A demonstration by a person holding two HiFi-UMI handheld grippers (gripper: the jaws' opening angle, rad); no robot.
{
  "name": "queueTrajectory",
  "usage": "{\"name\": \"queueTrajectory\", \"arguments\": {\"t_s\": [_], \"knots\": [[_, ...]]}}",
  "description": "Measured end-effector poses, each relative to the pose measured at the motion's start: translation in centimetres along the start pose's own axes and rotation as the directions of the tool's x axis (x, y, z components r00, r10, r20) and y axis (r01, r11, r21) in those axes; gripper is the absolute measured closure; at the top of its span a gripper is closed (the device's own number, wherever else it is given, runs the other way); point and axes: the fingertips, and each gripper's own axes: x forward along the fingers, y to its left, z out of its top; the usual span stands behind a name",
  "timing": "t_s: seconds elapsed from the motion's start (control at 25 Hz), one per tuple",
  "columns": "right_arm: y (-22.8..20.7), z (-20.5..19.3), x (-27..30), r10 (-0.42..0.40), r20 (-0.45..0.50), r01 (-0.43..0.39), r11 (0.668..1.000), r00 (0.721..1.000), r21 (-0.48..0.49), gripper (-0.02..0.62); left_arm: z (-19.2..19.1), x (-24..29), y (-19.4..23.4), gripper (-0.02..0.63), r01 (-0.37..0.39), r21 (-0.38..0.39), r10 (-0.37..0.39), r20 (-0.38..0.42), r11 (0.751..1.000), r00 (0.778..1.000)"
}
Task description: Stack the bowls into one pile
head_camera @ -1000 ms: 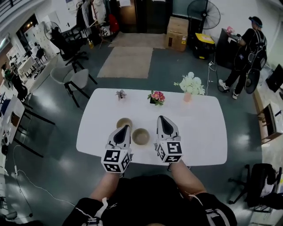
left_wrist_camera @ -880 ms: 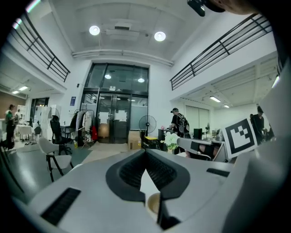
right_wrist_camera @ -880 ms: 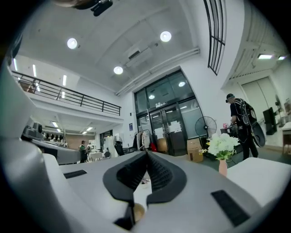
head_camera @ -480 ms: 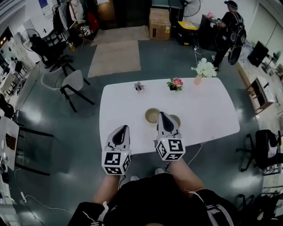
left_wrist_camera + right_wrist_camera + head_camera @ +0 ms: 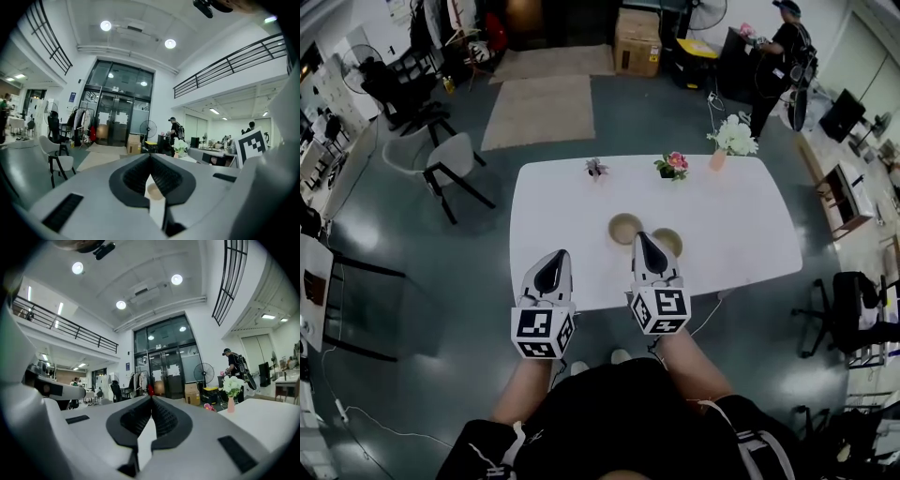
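The left gripper [image 5: 553,257] and right gripper [image 5: 644,240] are both clenched on nothing over the table's [image 5: 572,202] near edge, with the left bowl [image 5: 624,226] and right bowl [image 5: 669,243] side by side mid-table, unstacked.

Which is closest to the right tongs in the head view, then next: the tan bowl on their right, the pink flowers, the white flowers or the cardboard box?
1. Tan round bowl, just right of the right tongs.
2. Pink flowers in a pot, farther back, middle.
3. White flowers in a pink vase, back right corner.
4. Brown cardboard box, way behind.
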Motion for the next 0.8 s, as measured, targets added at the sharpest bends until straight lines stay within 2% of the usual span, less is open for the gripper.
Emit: {"name": "queueTrajectory", "arguments": {"t_s": [0.12,0.16,0.2,0.24,0.36,0.48,0.6,0.68,0.8], "knots": [[0.3,-1.3,0.9,0.054,-0.074,-0.060,0.995,0.996,-0.083,0.567,0.3,0.3,0.2,0.592,-0.018,-0.004,0.018,0.016,1.000,1.000],[0.6,-2.2,1.5,0.087,-0.124,-0.101,0.988,0.988,-0.117,0.493,0.4,0.5,0.4,0.592,-0.024,-0.004,0.024,0.018,1.000,1.000],[0.9,-3.1,2.2,0.115,-0.176,-0.142,0.979,0.978,-0.149,0.439,0.4,0.6,0.5,0.592,-0.030,-0.006,0.030,0.019,1.000,0.999],[1.2,-4.0,2.7,0.134,-0.223,-0.176,0.968,0.966,-0.181,0.417,0.3,0.7,0.6,0.592,-0.035,-0.007,0.035,0.017,0.999,0.999],[1.3,-7.3,4.3,0.140,-0.353,-0.256,0.916,0.925,-0.309,0.410,-0.1,0.9,0.9,0.592,-0.045,-0.006,0.045,0.009,0.999,0.999],[1.0,-11.2,5.7,0.127,-0.489,-0.360,0.834,0.863,-0.418,0.400,-0.2,1.3,1.3,0.592,-0.059,-0.003,0.059,0.004,0.998,0.998],[0.2,-15.6,6.8,0.103,-0.624,-0.471,0.752,0.775,-0.461,0.385,-0.5,1.7,1.8,0.592,-0.078,-0.002,0.078,-0.003,0.997,0.997],[-0.7,-18.5,7.5,0.059,-0.693,-0.524,0.701,0.718,-0.483,0.382,-0.7,2.0,2.2,0.592,-0.089,-0.001,0.089,-0.006,0.996,0.996],[-2.3,-22.3,8.5,-0.031,-0.754,-0.576,0.625,0.656,-0.527,0.382,-0.9,2.0,2.8,0.592,-0.110,-0.001,0.110,-0.009,0.994,0.994]]}}
